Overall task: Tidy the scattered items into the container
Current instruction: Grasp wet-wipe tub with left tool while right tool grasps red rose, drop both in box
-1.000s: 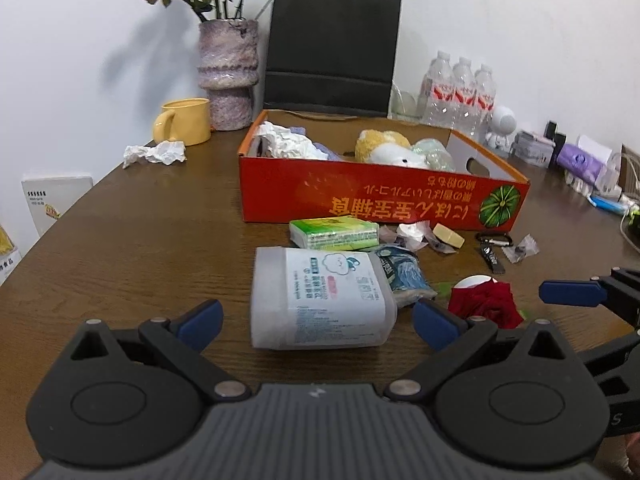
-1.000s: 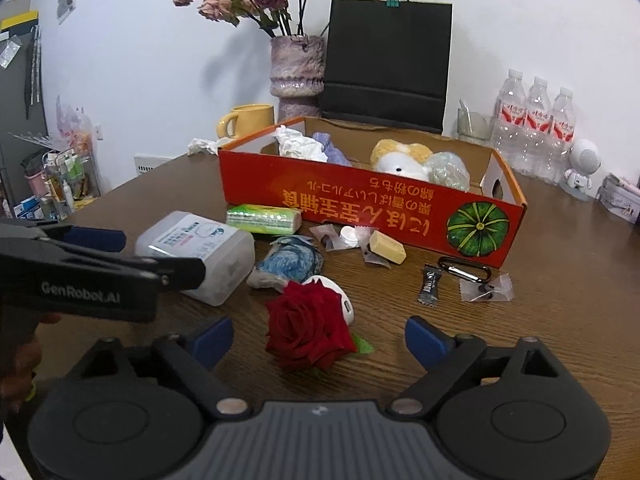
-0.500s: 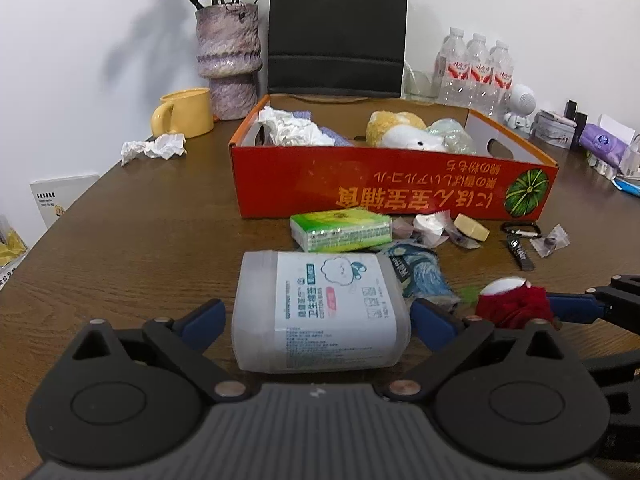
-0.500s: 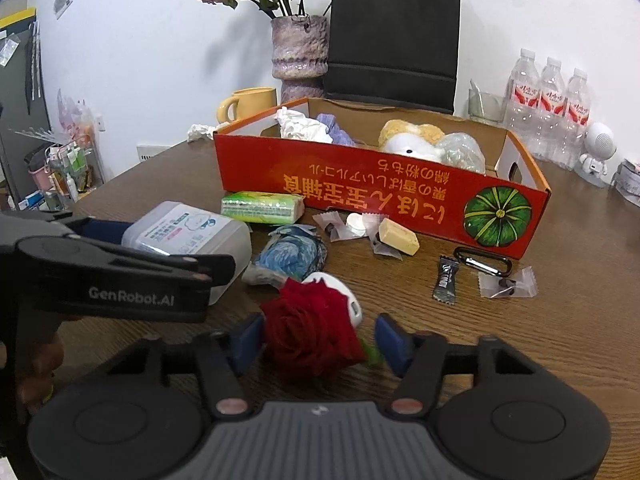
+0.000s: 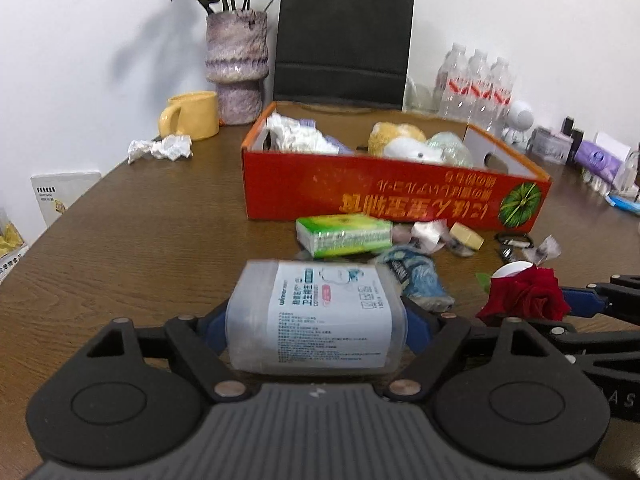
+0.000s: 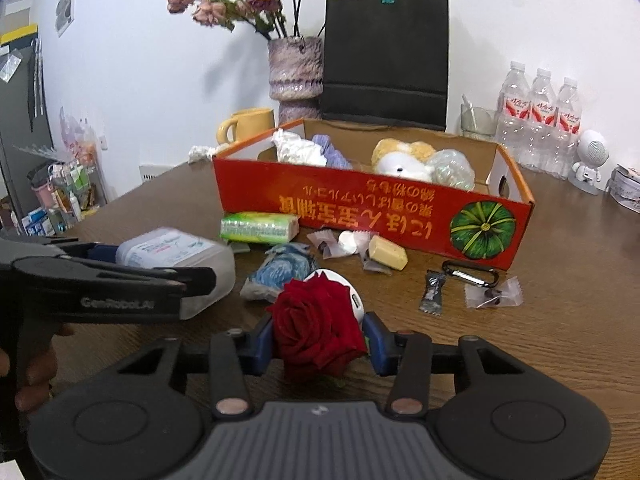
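Observation:
My left gripper [image 5: 316, 330] is shut on a translucent plastic tub with a white label [image 5: 320, 316], lifted a little off the table. My right gripper [image 6: 320, 342] is shut on a red rose [image 6: 320, 330]; the rose also shows in the left wrist view [image 5: 524, 298]. The red cardboard box [image 5: 396, 196] stands behind, holding crumpled paper, a plush toy and a bubble-wrap ball. Scattered before it lie a green tissue pack [image 5: 346, 234], a blue crumpled packet [image 5: 420, 278], a yellow block [image 6: 387, 253], wrappers, a small sachet [image 6: 432, 296] and a carabiner [image 6: 472, 272].
A yellow mug [image 5: 192, 116], a vase of dried flowers [image 5: 236, 68] and a black paper bag [image 5: 346, 40] stand behind the box. Crumpled tissue [image 5: 160, 148] lies at the left. Water bottles [image 6: 540, 120] and small gadgets are at the right. The table edge curves on the left.
Both grippers moved forward and closed: the left onto the plastic tub, the right onto the red rose. Both objects now sit higher in the views.

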A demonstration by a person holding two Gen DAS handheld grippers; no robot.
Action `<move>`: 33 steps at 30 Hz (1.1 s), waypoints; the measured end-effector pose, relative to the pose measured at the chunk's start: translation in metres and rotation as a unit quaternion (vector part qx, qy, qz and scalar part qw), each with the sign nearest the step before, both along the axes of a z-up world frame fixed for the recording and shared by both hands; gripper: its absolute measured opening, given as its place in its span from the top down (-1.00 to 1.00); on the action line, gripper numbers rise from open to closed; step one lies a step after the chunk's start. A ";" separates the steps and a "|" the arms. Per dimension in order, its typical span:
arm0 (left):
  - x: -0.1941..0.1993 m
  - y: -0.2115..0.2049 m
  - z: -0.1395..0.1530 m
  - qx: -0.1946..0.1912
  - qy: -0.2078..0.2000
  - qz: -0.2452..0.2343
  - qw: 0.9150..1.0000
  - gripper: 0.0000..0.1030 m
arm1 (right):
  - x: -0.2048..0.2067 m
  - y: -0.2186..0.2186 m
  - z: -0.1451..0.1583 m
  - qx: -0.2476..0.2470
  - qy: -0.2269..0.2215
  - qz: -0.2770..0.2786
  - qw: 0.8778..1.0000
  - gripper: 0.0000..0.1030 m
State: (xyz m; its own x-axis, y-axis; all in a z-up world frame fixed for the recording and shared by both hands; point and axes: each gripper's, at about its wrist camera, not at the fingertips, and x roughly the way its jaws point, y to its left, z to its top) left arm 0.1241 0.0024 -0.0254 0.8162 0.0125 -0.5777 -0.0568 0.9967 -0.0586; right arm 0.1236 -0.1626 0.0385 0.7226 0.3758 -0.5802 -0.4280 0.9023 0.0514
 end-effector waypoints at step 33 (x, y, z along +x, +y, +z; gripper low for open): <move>0.288 -0.019 0.038 0.030 0.143 -0.038 0.988 -0.62 | 0.289 -0.014 0.022 -0.113 0.150 -0.052 0.981 0.10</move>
State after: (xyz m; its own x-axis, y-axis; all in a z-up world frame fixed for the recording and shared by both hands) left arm 0.4120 -0.0164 0.0123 0.6191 -0.0006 -0.7853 0.0125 0.9999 0.0092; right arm 0.4130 -0.1765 0.0608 0.5334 0.1467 -0.8331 -0.3302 0.9428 -0.0454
